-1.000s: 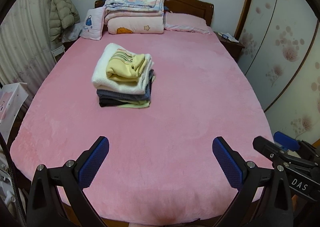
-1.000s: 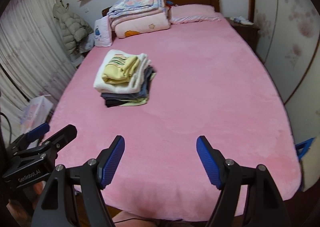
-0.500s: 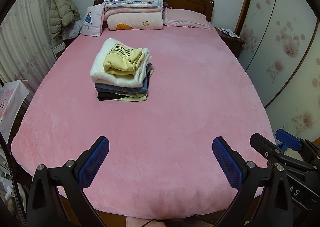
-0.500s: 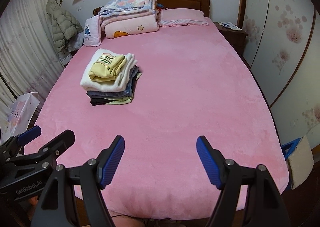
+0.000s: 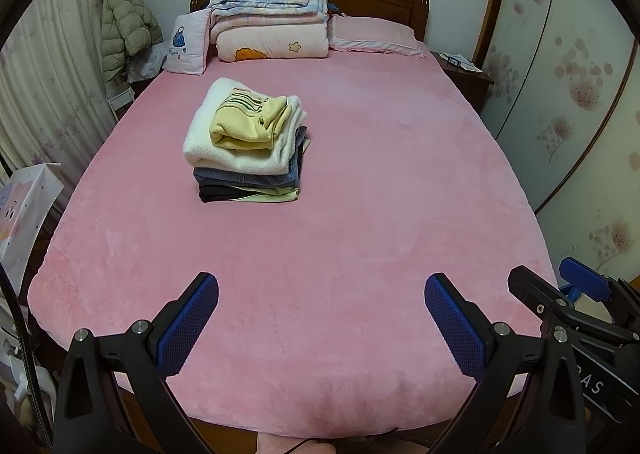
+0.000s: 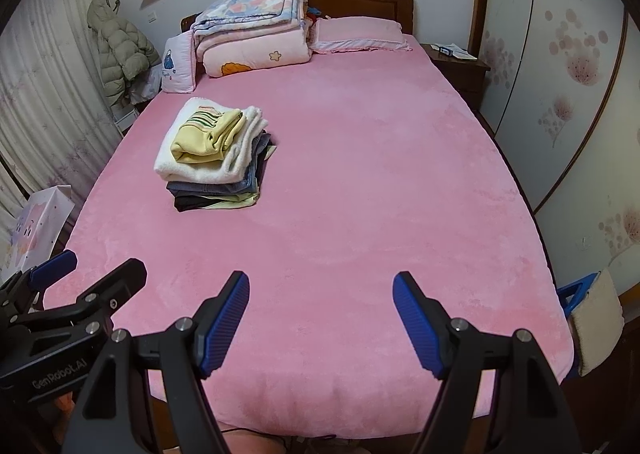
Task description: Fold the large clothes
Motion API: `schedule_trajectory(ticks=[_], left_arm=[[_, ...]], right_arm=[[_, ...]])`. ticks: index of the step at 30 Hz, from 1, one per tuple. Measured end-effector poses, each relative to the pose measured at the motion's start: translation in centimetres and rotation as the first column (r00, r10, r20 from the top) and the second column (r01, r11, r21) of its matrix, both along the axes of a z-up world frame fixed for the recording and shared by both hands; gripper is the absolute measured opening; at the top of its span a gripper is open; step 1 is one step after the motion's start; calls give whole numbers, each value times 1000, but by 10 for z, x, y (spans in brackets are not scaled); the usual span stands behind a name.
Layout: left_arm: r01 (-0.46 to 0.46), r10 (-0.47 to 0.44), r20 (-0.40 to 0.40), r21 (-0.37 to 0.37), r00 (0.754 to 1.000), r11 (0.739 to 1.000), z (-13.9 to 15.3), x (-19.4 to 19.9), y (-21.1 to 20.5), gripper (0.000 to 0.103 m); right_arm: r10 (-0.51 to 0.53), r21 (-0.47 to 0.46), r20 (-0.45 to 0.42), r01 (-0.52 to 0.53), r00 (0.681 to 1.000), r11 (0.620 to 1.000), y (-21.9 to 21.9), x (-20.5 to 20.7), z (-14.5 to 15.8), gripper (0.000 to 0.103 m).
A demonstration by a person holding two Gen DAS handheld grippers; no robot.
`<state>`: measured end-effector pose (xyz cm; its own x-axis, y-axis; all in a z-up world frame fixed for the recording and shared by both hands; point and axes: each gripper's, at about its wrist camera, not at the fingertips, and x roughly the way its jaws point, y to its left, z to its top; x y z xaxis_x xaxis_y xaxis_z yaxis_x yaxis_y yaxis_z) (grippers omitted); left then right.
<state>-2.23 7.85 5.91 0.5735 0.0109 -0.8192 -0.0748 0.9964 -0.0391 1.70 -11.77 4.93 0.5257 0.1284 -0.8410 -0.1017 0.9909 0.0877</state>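
Note:
A stack of folded clothes (image 5: 248, 146) sits on the pink bed (image 5: 360, 194), left of centre; a yellow striped garment lies on top, then a white fleece, jeans and dark items. It also shows in the right wrist view (image 6: 216, 158). My left gripper (image 5: 320, 290) is open and empty above the bed's foot end, far from the stack. My right gripper (image 6: 320, 286) is open and empty beside it, also over the foot end (image 6: 360, 214).
Folded quilts (image 5: 272, 26) and pillows (image 5: 372, 34) lie at the headboard. A nightstand (image 5: 464, 74) stands at the right, a wardrobe (image 5: 580, 94) along the right wall. A hanging coat (image 5: 120, 22), curtain and paper bag (image 5: 24, 214) are at the left.
Both grippers have drawn back and risen from the bed, so more of the foot edge and floor sides show. The stack has not moved. Both stay open.

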Motion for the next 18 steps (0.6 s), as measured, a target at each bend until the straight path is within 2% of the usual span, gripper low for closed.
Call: schedule_trajectory(ticks=[18], left_arm=[[7,-7,-13,6,1000,1000,0,4,5,102]], right_arm=[[-3,-2,0,3,1000,1000,-2,0,-2,75]])
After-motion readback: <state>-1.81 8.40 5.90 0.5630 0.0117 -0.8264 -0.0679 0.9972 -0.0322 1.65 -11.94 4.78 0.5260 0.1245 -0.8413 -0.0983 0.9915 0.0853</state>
